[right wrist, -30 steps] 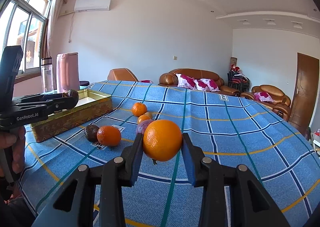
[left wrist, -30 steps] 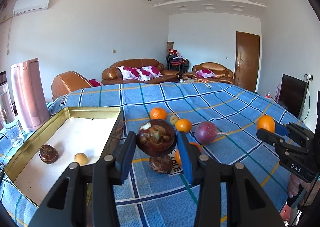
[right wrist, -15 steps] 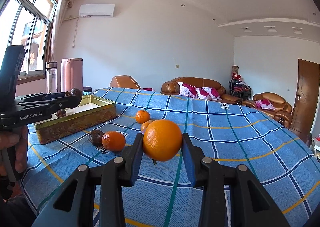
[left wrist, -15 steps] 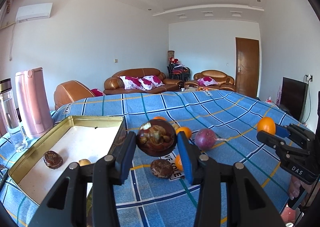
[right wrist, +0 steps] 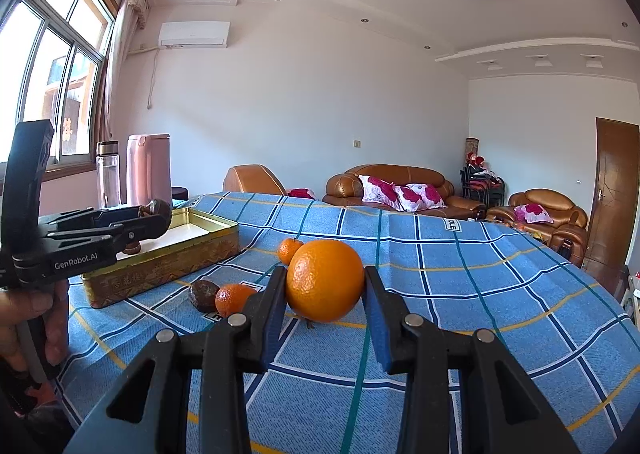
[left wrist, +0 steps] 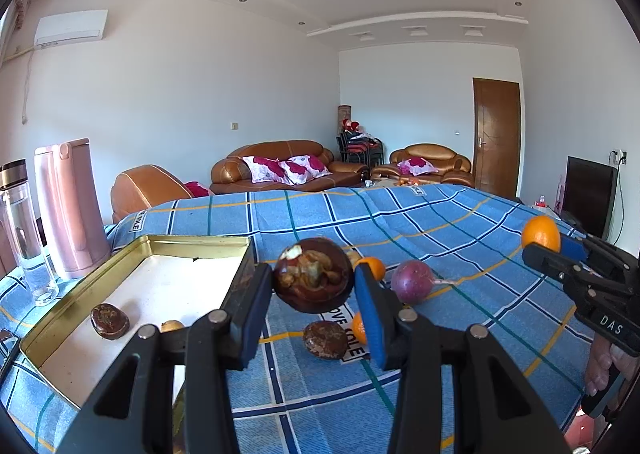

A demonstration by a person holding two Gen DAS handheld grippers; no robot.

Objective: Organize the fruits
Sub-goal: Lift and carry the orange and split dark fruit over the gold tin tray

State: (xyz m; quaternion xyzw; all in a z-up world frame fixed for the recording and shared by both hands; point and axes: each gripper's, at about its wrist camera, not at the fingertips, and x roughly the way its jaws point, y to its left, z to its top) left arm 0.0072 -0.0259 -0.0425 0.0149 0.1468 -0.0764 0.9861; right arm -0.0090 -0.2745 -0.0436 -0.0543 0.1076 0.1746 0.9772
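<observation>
L gripper (left wrist: 314,294) fingers clamp a dark, cracked, prob. brittle fruit (left wrist: 313,280) at its widest, near the tin (left wrist: 236,242); R gripper (right wrist: 325,304) fingers pinch a firm, smooth orange (right wrist: 325,280) mid-girth above the bench (right wrist: 480,294).

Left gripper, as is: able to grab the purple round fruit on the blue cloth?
Probably not yet. The left gripper is shut on a dark brown fruit, so it's occupied; the purple round fruit itself lies unobstructed.
</observation>
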